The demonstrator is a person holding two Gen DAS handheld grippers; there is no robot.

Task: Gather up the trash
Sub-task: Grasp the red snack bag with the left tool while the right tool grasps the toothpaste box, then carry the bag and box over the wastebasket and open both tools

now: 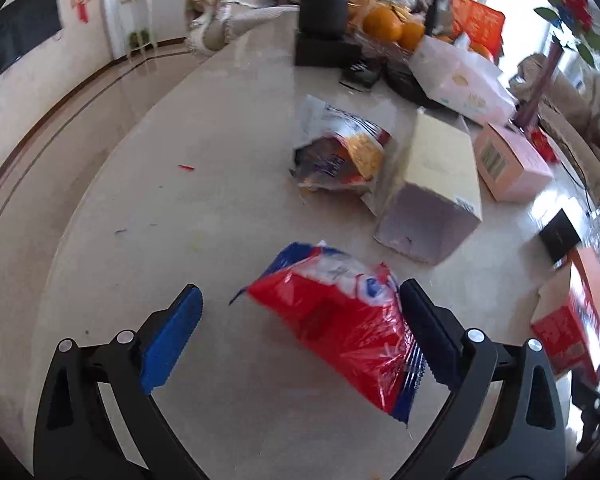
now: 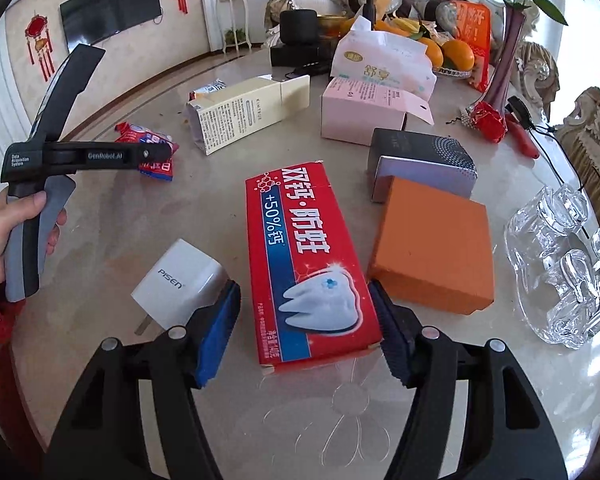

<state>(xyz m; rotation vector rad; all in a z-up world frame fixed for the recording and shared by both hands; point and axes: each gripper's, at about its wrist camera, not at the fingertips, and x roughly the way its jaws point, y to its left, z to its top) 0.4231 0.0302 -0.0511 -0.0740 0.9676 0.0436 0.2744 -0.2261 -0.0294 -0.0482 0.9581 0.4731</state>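
Observation:
In the left wrist view my left gripper (image 1: 300,312) is open above the marble table (image 1: 160,240), its jaws on either side of a red and blue snack wrapper (image 1: 340,320); the wrapper touches the right finger. A crumpled foil wrapper (image 1: 340,152) and an open cream carton (image 1: 436,184) lie beyond. In the right wrist view my right gripper (image 2: 306,320) is open, its jaws either side of the near end of a red toothpaste box (image 2: 304,264). The left gripper's body (image 2: 84,156) shows at the left, over the same wrapper (image 2: 148,140).
A white charger (image 2: 180,284), an orange box (image 2: 432,244), a grey box (image 2: 424,160), a pink box (image 2: 360,108) and the cream carton (image 2: 240,116) lie on the table. A glass ornament (image 2: 564,264) is at right. Fruit (image 2: 448,52), tissues (image 2: 384,64) and a vase (image 2: 504,64) stand behind.

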